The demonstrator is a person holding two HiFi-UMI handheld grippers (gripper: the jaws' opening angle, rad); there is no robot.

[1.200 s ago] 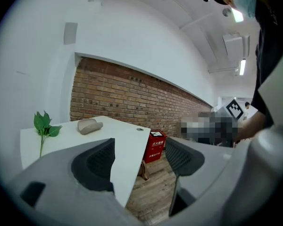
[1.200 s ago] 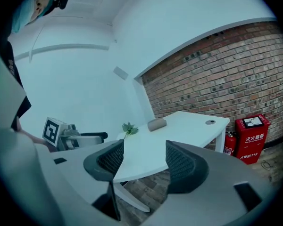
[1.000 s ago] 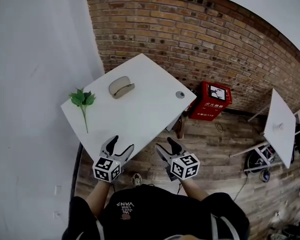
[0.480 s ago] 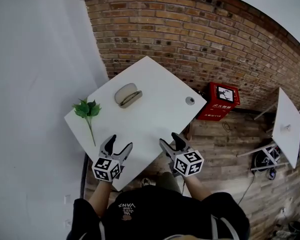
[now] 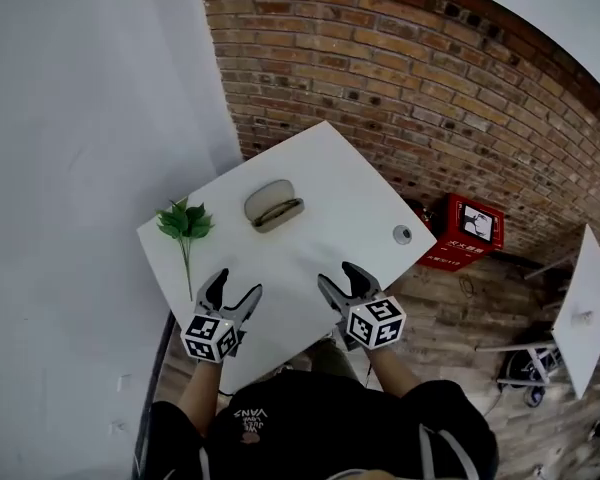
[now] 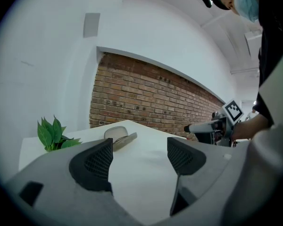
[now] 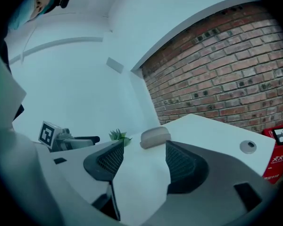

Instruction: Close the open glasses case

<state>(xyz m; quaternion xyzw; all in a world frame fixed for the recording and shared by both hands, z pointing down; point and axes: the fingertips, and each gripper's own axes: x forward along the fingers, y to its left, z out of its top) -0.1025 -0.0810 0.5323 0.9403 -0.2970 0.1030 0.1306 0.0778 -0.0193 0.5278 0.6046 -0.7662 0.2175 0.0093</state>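
Note:
A beige glasses case [image 5: 273, 206] lies open on the white table [image 5: 350, 183], lid raised; it also shows ahead of the left jaws, the case [image 6: 118, 136], and ahead of the right jaws, the case [image 7: 155, 136]. My left gripper [image 5: 229, 290] hovers over the table's near edge, open with nothing between its jaws, well short of the case. My right gripper [image 5: 339, 283] hangs beside it, also open and empty.
A green leafy sprig [image 5: 185, 230] lies at the table's left. A small round grey disc [image 5: 402, 234] sits at its right corner. A red box [image 5: 468, 230] stands on the wooden floor by the brick wall. A second white table [image 5: 590, 308] is at far right.
Both grippers have moved forward over the table's near edge, closer to the case. Their jaws stay open and empty.

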